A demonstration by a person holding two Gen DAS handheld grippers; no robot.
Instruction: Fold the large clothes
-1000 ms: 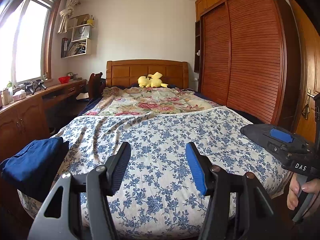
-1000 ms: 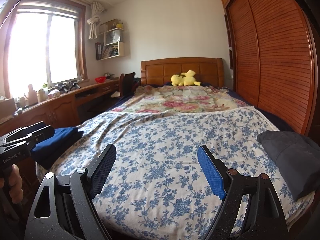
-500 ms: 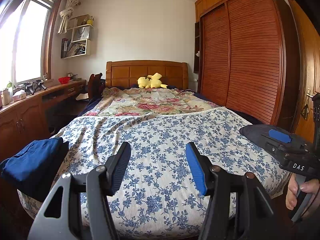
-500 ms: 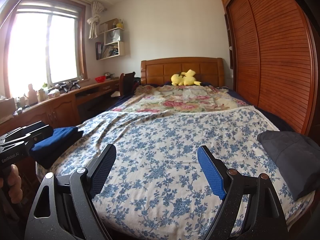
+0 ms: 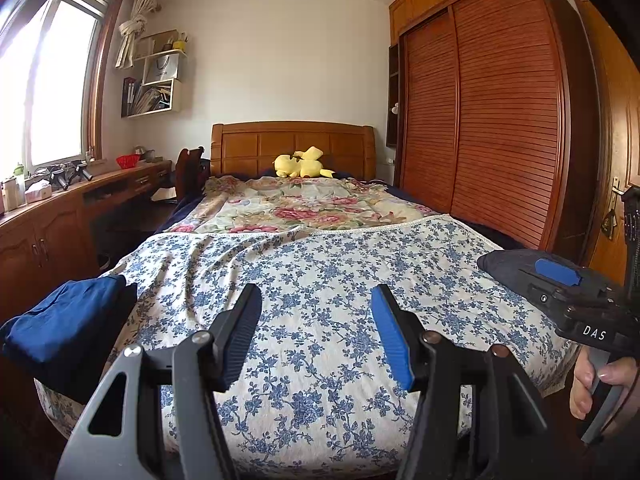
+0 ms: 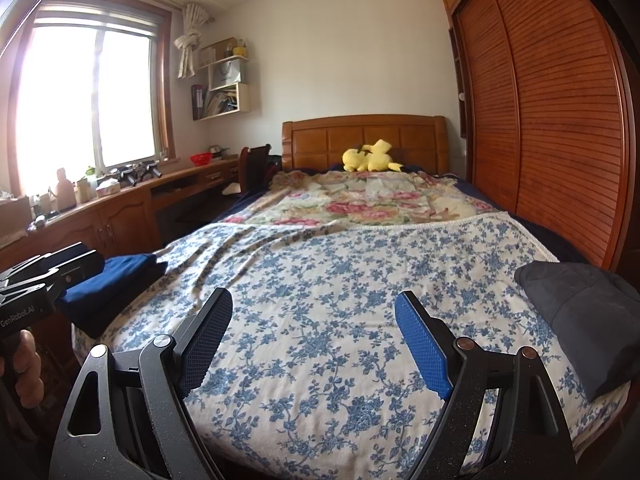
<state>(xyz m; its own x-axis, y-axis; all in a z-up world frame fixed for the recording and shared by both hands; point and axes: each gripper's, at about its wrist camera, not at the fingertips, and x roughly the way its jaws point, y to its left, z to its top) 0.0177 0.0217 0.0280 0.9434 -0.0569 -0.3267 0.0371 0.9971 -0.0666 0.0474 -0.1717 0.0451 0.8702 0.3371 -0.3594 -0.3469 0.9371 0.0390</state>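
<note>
Bedroom scene: bed (image 5: 320,320) covered by a blue-floral sheet (image 6: 340,300) up front and a pink-floral quilt (image 5: 312,208) behind, wooden headboard (image 5: 292,144) at the far end with a yellow plush toy (image 5: 302,162) lying in front of it. Louvred wardrobe (image 5: 480,120) is seen along the right side, window (image 6: 88,96) and a long wooden desk (image 5: 48,216) along the left, wall shelves (image 6: 224,80) beside the window.

Left gripper (image 5: 316,332) is held above the foot of the bed, jaws spread wide, nothing between them. Right gripper (image 6: 314,340) is held likewise, jaws spread, nothing gripped; its body is also seen at the right edge of the left wrist view, gripped by the right hand (image 5: 600,384).

Folded blue garment (image 5: 64,320) is seen lying at the bed's near-left corner. Dark grey garment (image 6: 580,312) is seen lying at the near-right edge, bunched. Neither is touched by a gripper. Sheet between them is mostly flat, with wrinkles toward the left.
</note>
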